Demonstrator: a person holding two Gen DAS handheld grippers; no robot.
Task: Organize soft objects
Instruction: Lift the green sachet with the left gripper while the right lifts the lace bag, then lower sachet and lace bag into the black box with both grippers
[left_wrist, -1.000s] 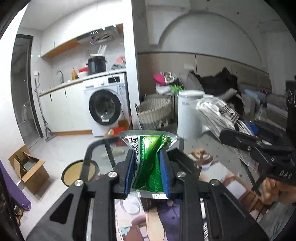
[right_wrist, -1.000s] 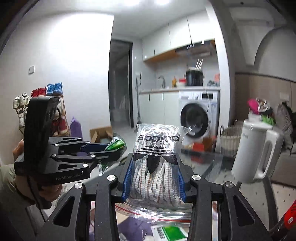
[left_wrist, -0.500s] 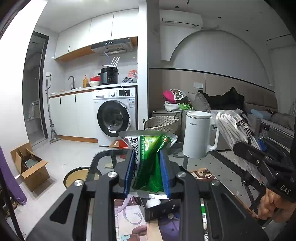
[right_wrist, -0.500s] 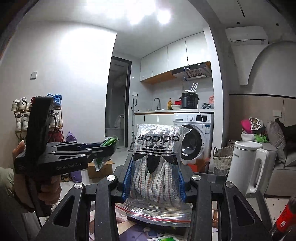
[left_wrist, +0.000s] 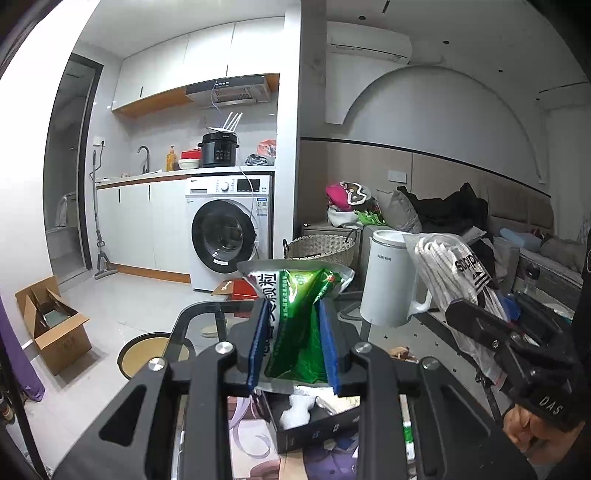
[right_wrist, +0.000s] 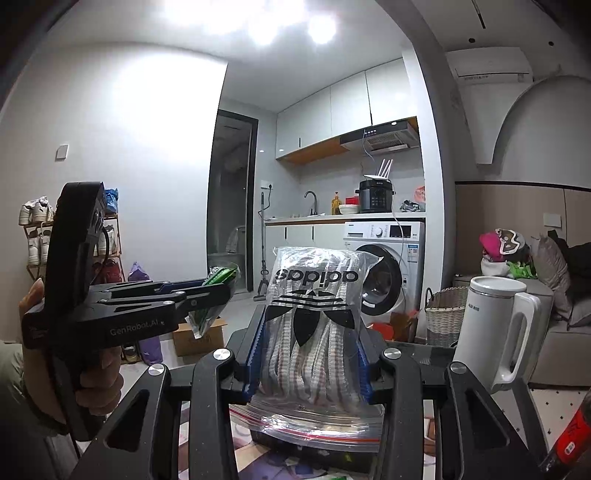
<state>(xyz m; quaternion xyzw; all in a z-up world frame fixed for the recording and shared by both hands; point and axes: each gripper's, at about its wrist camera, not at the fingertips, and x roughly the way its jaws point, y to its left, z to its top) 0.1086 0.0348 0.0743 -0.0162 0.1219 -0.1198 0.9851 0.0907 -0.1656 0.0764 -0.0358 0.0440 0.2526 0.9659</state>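
My left gripper (left_wrist: 293, 343) is shut on a crumpled green and silver pouch (left_wrist: 299, 325) and holds it up above the glass table (left_wrist: 192, 314). My right gripper (right_wrist: 308, 354) is shut on a clear zip bag of white socks with a black Adidas logo (right_wrist: 314, 325), also raised. In the left wrist view the sock bag (left_wrist: 458, 273) and right gripper (left_wrist: 491, 328) are at the right. In the right wrist view the left gripper (right_wrist: 210, 291) with the pouch (right_wrist: 218, 280) is at the left. A black open box (left_wrist: 314, 417) lies on the table below the pouch.
A white electric kettle (left_wrist: 391, 280) stands on the table's far right side, also in the right wrist view (right_wrist: 498, 332). Beyond are a wicker basket (left_wrist: 321, 249), a washing machine (left_wrist: 229, 232), a cardboard box (left_wrist: 51, 325) on the floor, and a cluttered sofa (left_wrist: 461, 218).
Both grippers have risen and tilted up with their bags; more wall and ceiling shows and the table has dropped lower in both views. Both grips are unchanged.
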